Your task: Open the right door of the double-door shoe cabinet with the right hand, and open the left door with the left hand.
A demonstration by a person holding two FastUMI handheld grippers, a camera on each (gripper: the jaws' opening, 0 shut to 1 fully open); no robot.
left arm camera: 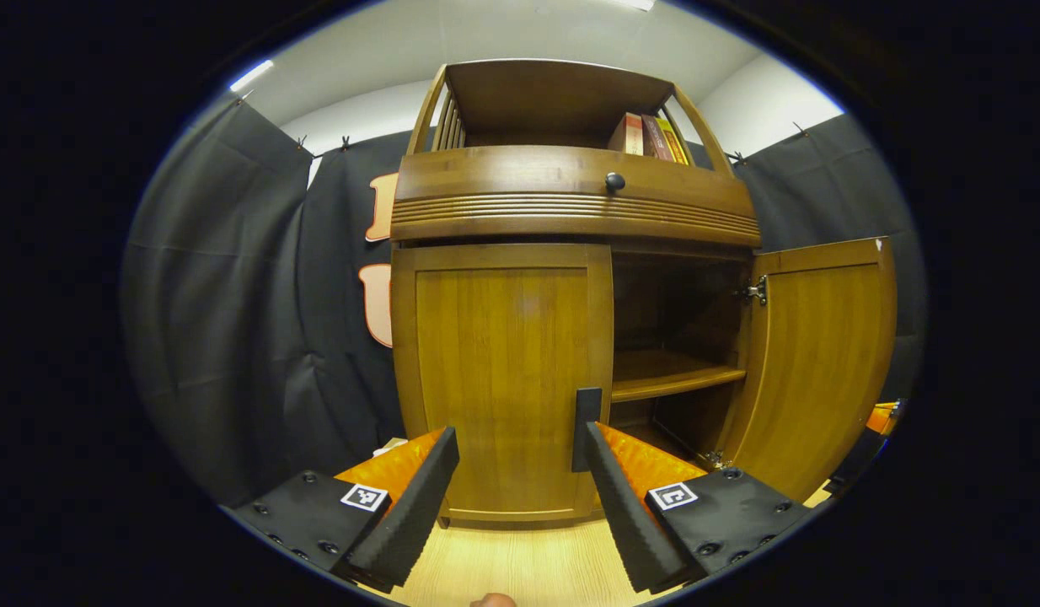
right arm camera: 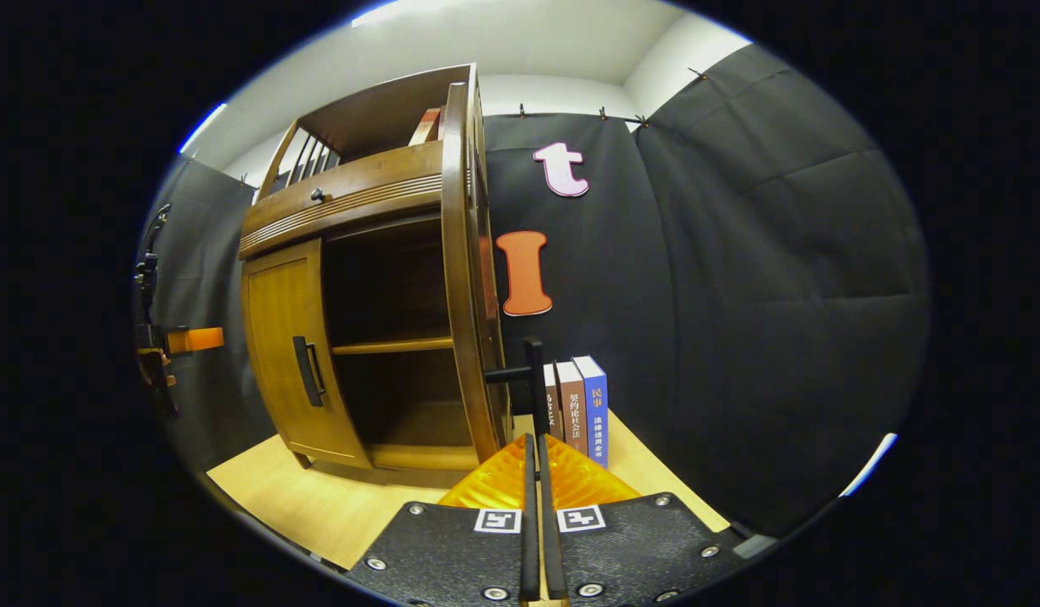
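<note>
The wooden shoe cabinet [left arm camera: 570, 211] stands right in front of me in the left gripper view. Its left door [left arm camera: 503, 379] is closed, and that door's black handle [left arm camera: 587, 426] sits at the inner edge. My left gripper [left arm camera: 520, 438] is open in front of this door, its right fingertip just beside the handle. The right door [left arm camera: 823, 362] is swung wide open, showing a bare shelf [left arm camera: 672, 375]. In the right gripper view that door's black handle [right arm camera: 533, 375] rises straight out of my right gripper [right arm camera: 533, 443], which is shut on it.
Three books [right arm camera: 583, 409] stand on the light wooden floor [right arm camera: 318, 506] beside the cabinet's right side. More books [left arm camera: 651, 135] lean on the top shelf above a drawer with a black knob [left arm camera: 614, 180]. Black cloth walls close in on both sides.
</note>
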